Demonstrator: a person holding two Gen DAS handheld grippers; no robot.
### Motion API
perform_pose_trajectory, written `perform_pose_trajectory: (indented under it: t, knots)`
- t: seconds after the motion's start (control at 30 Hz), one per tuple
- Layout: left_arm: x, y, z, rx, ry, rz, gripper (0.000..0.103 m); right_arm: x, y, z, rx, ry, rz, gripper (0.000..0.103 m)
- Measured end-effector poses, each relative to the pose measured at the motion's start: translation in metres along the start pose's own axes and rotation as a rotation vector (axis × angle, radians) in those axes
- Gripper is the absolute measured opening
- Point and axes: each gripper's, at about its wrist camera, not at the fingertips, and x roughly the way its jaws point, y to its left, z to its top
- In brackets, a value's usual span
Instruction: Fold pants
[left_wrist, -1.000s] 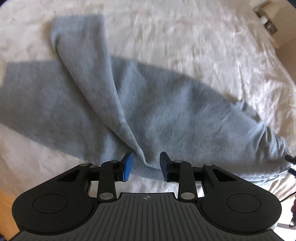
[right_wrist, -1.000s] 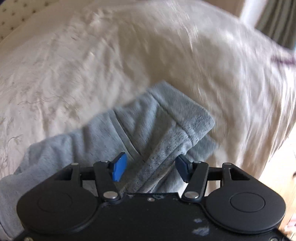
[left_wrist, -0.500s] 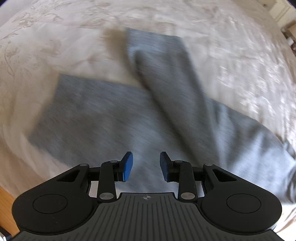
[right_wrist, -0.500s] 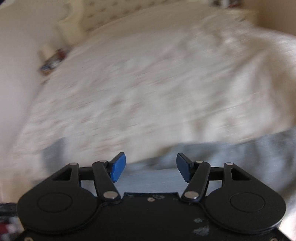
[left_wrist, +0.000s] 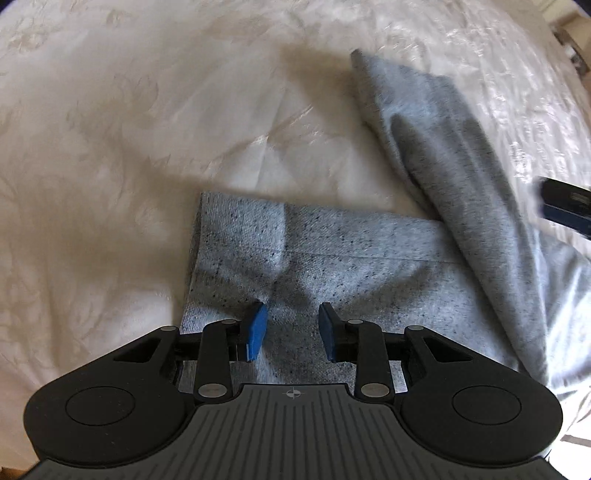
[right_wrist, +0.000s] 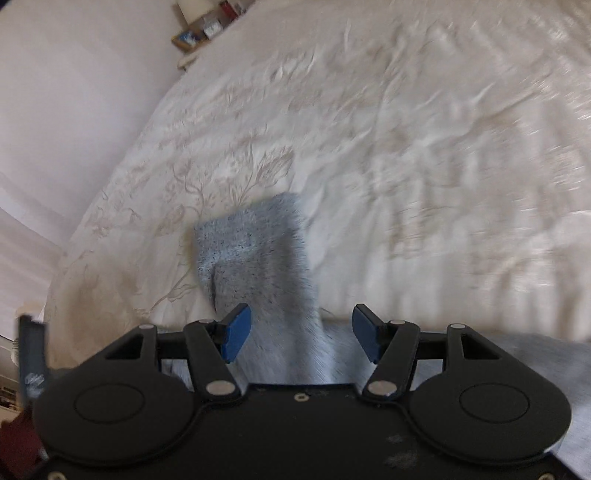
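Here the bed (left_wrist: 147, 129), covered in a cream spread with a pale floral pattern, carries the grey pants (left_wrist: 351, 258), which lie flat with one leg stretching across the left wrist view and the other leg crossing over it at an angle toward the far right. The left claw (left_wrist: 290, 330) hovers over the near leg close to its cuff end, its blue pads spread with cloth showing between them but not pinched. The right claw (right_wrist: 301, 334) is likewise spread wide, over the other leg, whose cuff (right_wrist: 251, 229) points away from it.
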Motion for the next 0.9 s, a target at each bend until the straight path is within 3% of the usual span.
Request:
perform_pose_trajectory:
  t: [0.1, 0.13, 0.17, 0.3, 0.4, 0.63, 0.7, 0.8, 0.87, 0.9]
  knots:
    - [-0.009, 0.005, 0.002, -0.015, -0.024, -0.025, 0.031, 0.025, 0.000, 0.006, 0.037, 0.058, -0.007, 0.060]
    - [-0.013, 0.008, 0.001, -0.030, -0.032, -0.037, 0.031, 0.032, -0.001, 0.008, 0.040, 0.071, 0.002, 0.039]
    - [-0.018, 0.014, 0.000, -0.047, -0.040, -0.049, 0.031, 0.034, 0.005, 0.011, 0.030, 0.074, 0.009, 0.003]
    - [-0.029, 0.031, 0.003, -0.093, -0.074, -0.070, 0.032, 0.006, 0.058, 0.009, -0.195, 0.001, 0.007, 0.005]
    - [-0.040, 0.043, 0.000, -0.117, -0.097, -0.075, 0.032, -0.008, 0.108, -0.017, -0.401, -0.027, 0.030, 0.005]
    - [-0.058, 0.059, -0.003, -0.169, -0.131, -0.084, 0.032, 0.029, 0.171, -0.115, -0.777, 0.126, 0.010, 0.005]
    - [-0.055, 0.057, -0.003, -0.167, -0.127, -0.072, 0.032, 0.031, 0.174, -0.134, -0.827, 0.151, 0.006, 0.006]
    - [-0.055, 0.062, -0.007, -0.172, -0.116, -0.075, 0.033, 0.020, 0.169, -0.141, -0.795, 0.143, 0.020, 0.014]
    - [-0.054, 0.065, -0.009, -0.176, -0.106, -0.077, 0.033, 0.012, 0.166, -0.140, -0.776, 0.096, -0.020, 0.035]
    - [-0.053, 0.066, -0.010, -0.179, -0.102, -0.082, 0.033, 0.006, 0.162, -0.140, -0.773, 0.070, -0.045, 0.038]
